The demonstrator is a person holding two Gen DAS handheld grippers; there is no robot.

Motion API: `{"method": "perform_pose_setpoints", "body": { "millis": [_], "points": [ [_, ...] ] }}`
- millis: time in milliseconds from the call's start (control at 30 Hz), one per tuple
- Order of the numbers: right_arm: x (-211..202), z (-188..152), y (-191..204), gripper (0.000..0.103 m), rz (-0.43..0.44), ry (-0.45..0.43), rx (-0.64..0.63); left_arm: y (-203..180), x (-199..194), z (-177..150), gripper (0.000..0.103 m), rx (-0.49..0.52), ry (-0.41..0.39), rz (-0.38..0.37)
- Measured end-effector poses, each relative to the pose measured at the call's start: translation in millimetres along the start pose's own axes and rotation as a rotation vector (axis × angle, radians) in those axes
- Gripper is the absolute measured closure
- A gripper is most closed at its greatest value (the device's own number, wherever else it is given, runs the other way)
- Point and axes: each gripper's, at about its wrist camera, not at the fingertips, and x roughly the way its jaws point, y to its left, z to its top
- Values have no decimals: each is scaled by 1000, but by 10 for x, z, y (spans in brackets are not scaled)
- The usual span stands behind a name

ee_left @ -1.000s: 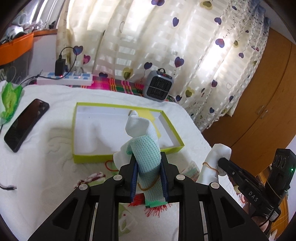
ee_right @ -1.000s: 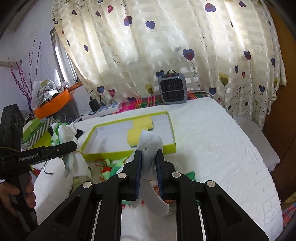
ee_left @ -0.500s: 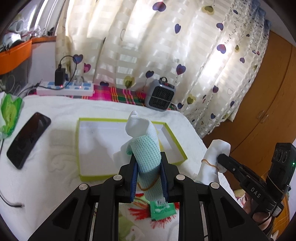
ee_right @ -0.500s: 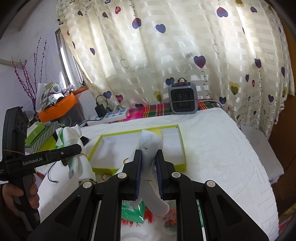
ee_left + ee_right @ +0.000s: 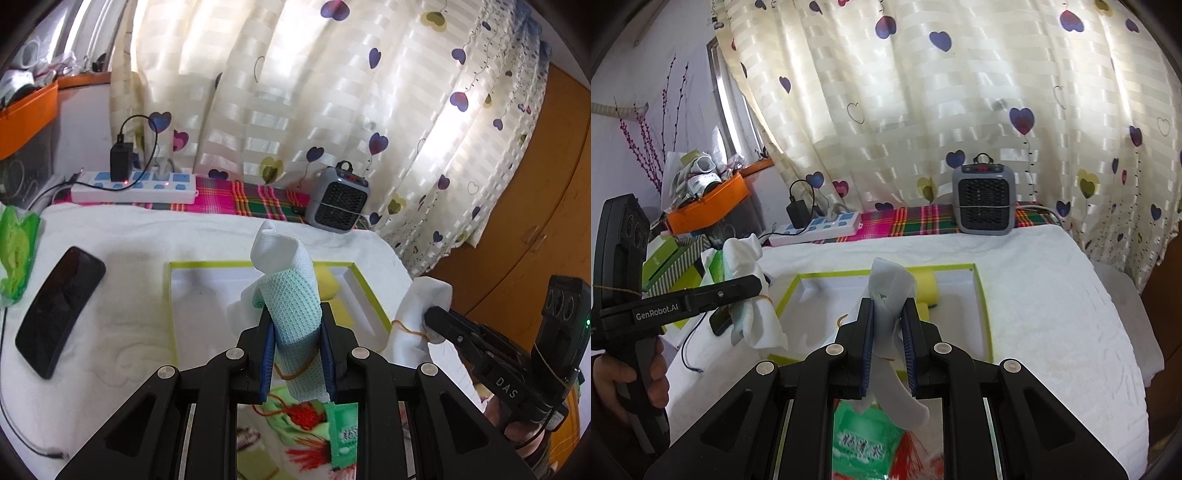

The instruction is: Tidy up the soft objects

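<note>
Left tool (image 5: 297, 354) clamps a mint-and-white cloth roll (image 5: 291, 295); right tool (image 5: 888, 350) clamps a white cloth roll (image 5: 890, 291). Both hang before the green-rimmed box (image 5: 982, 295); lower each inside, then release.

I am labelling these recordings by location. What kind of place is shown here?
Most likely a room in a home, perhaps a bedroom: heart-patterned curtains over the window, a wooden wardrobe and a small heater by a white padded cover.

Mint-white rolled cloth (image 5: 295, 317), rubber-banded, upright above green-rimmed tray (image 5: 369, 291); white rolled cloth (image 5: 890, 295) likewise upright.
</note>
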Motion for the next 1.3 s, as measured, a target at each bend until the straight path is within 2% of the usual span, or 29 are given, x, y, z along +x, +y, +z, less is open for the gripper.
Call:
{"method": "perform_pose_setpoints", "body": {
  "millis": [633,1000,1300],
  "points": [
    [922,313,139,87,47,135,-56,329,600,310,83,17,82,23],
    [1496,267,204,87,51,268,-125,530,1015,280,83,21,180,72],
    [1786,212,231,87,66,334,-170,589,1301,220,82,27,247,77]
  ]
}}
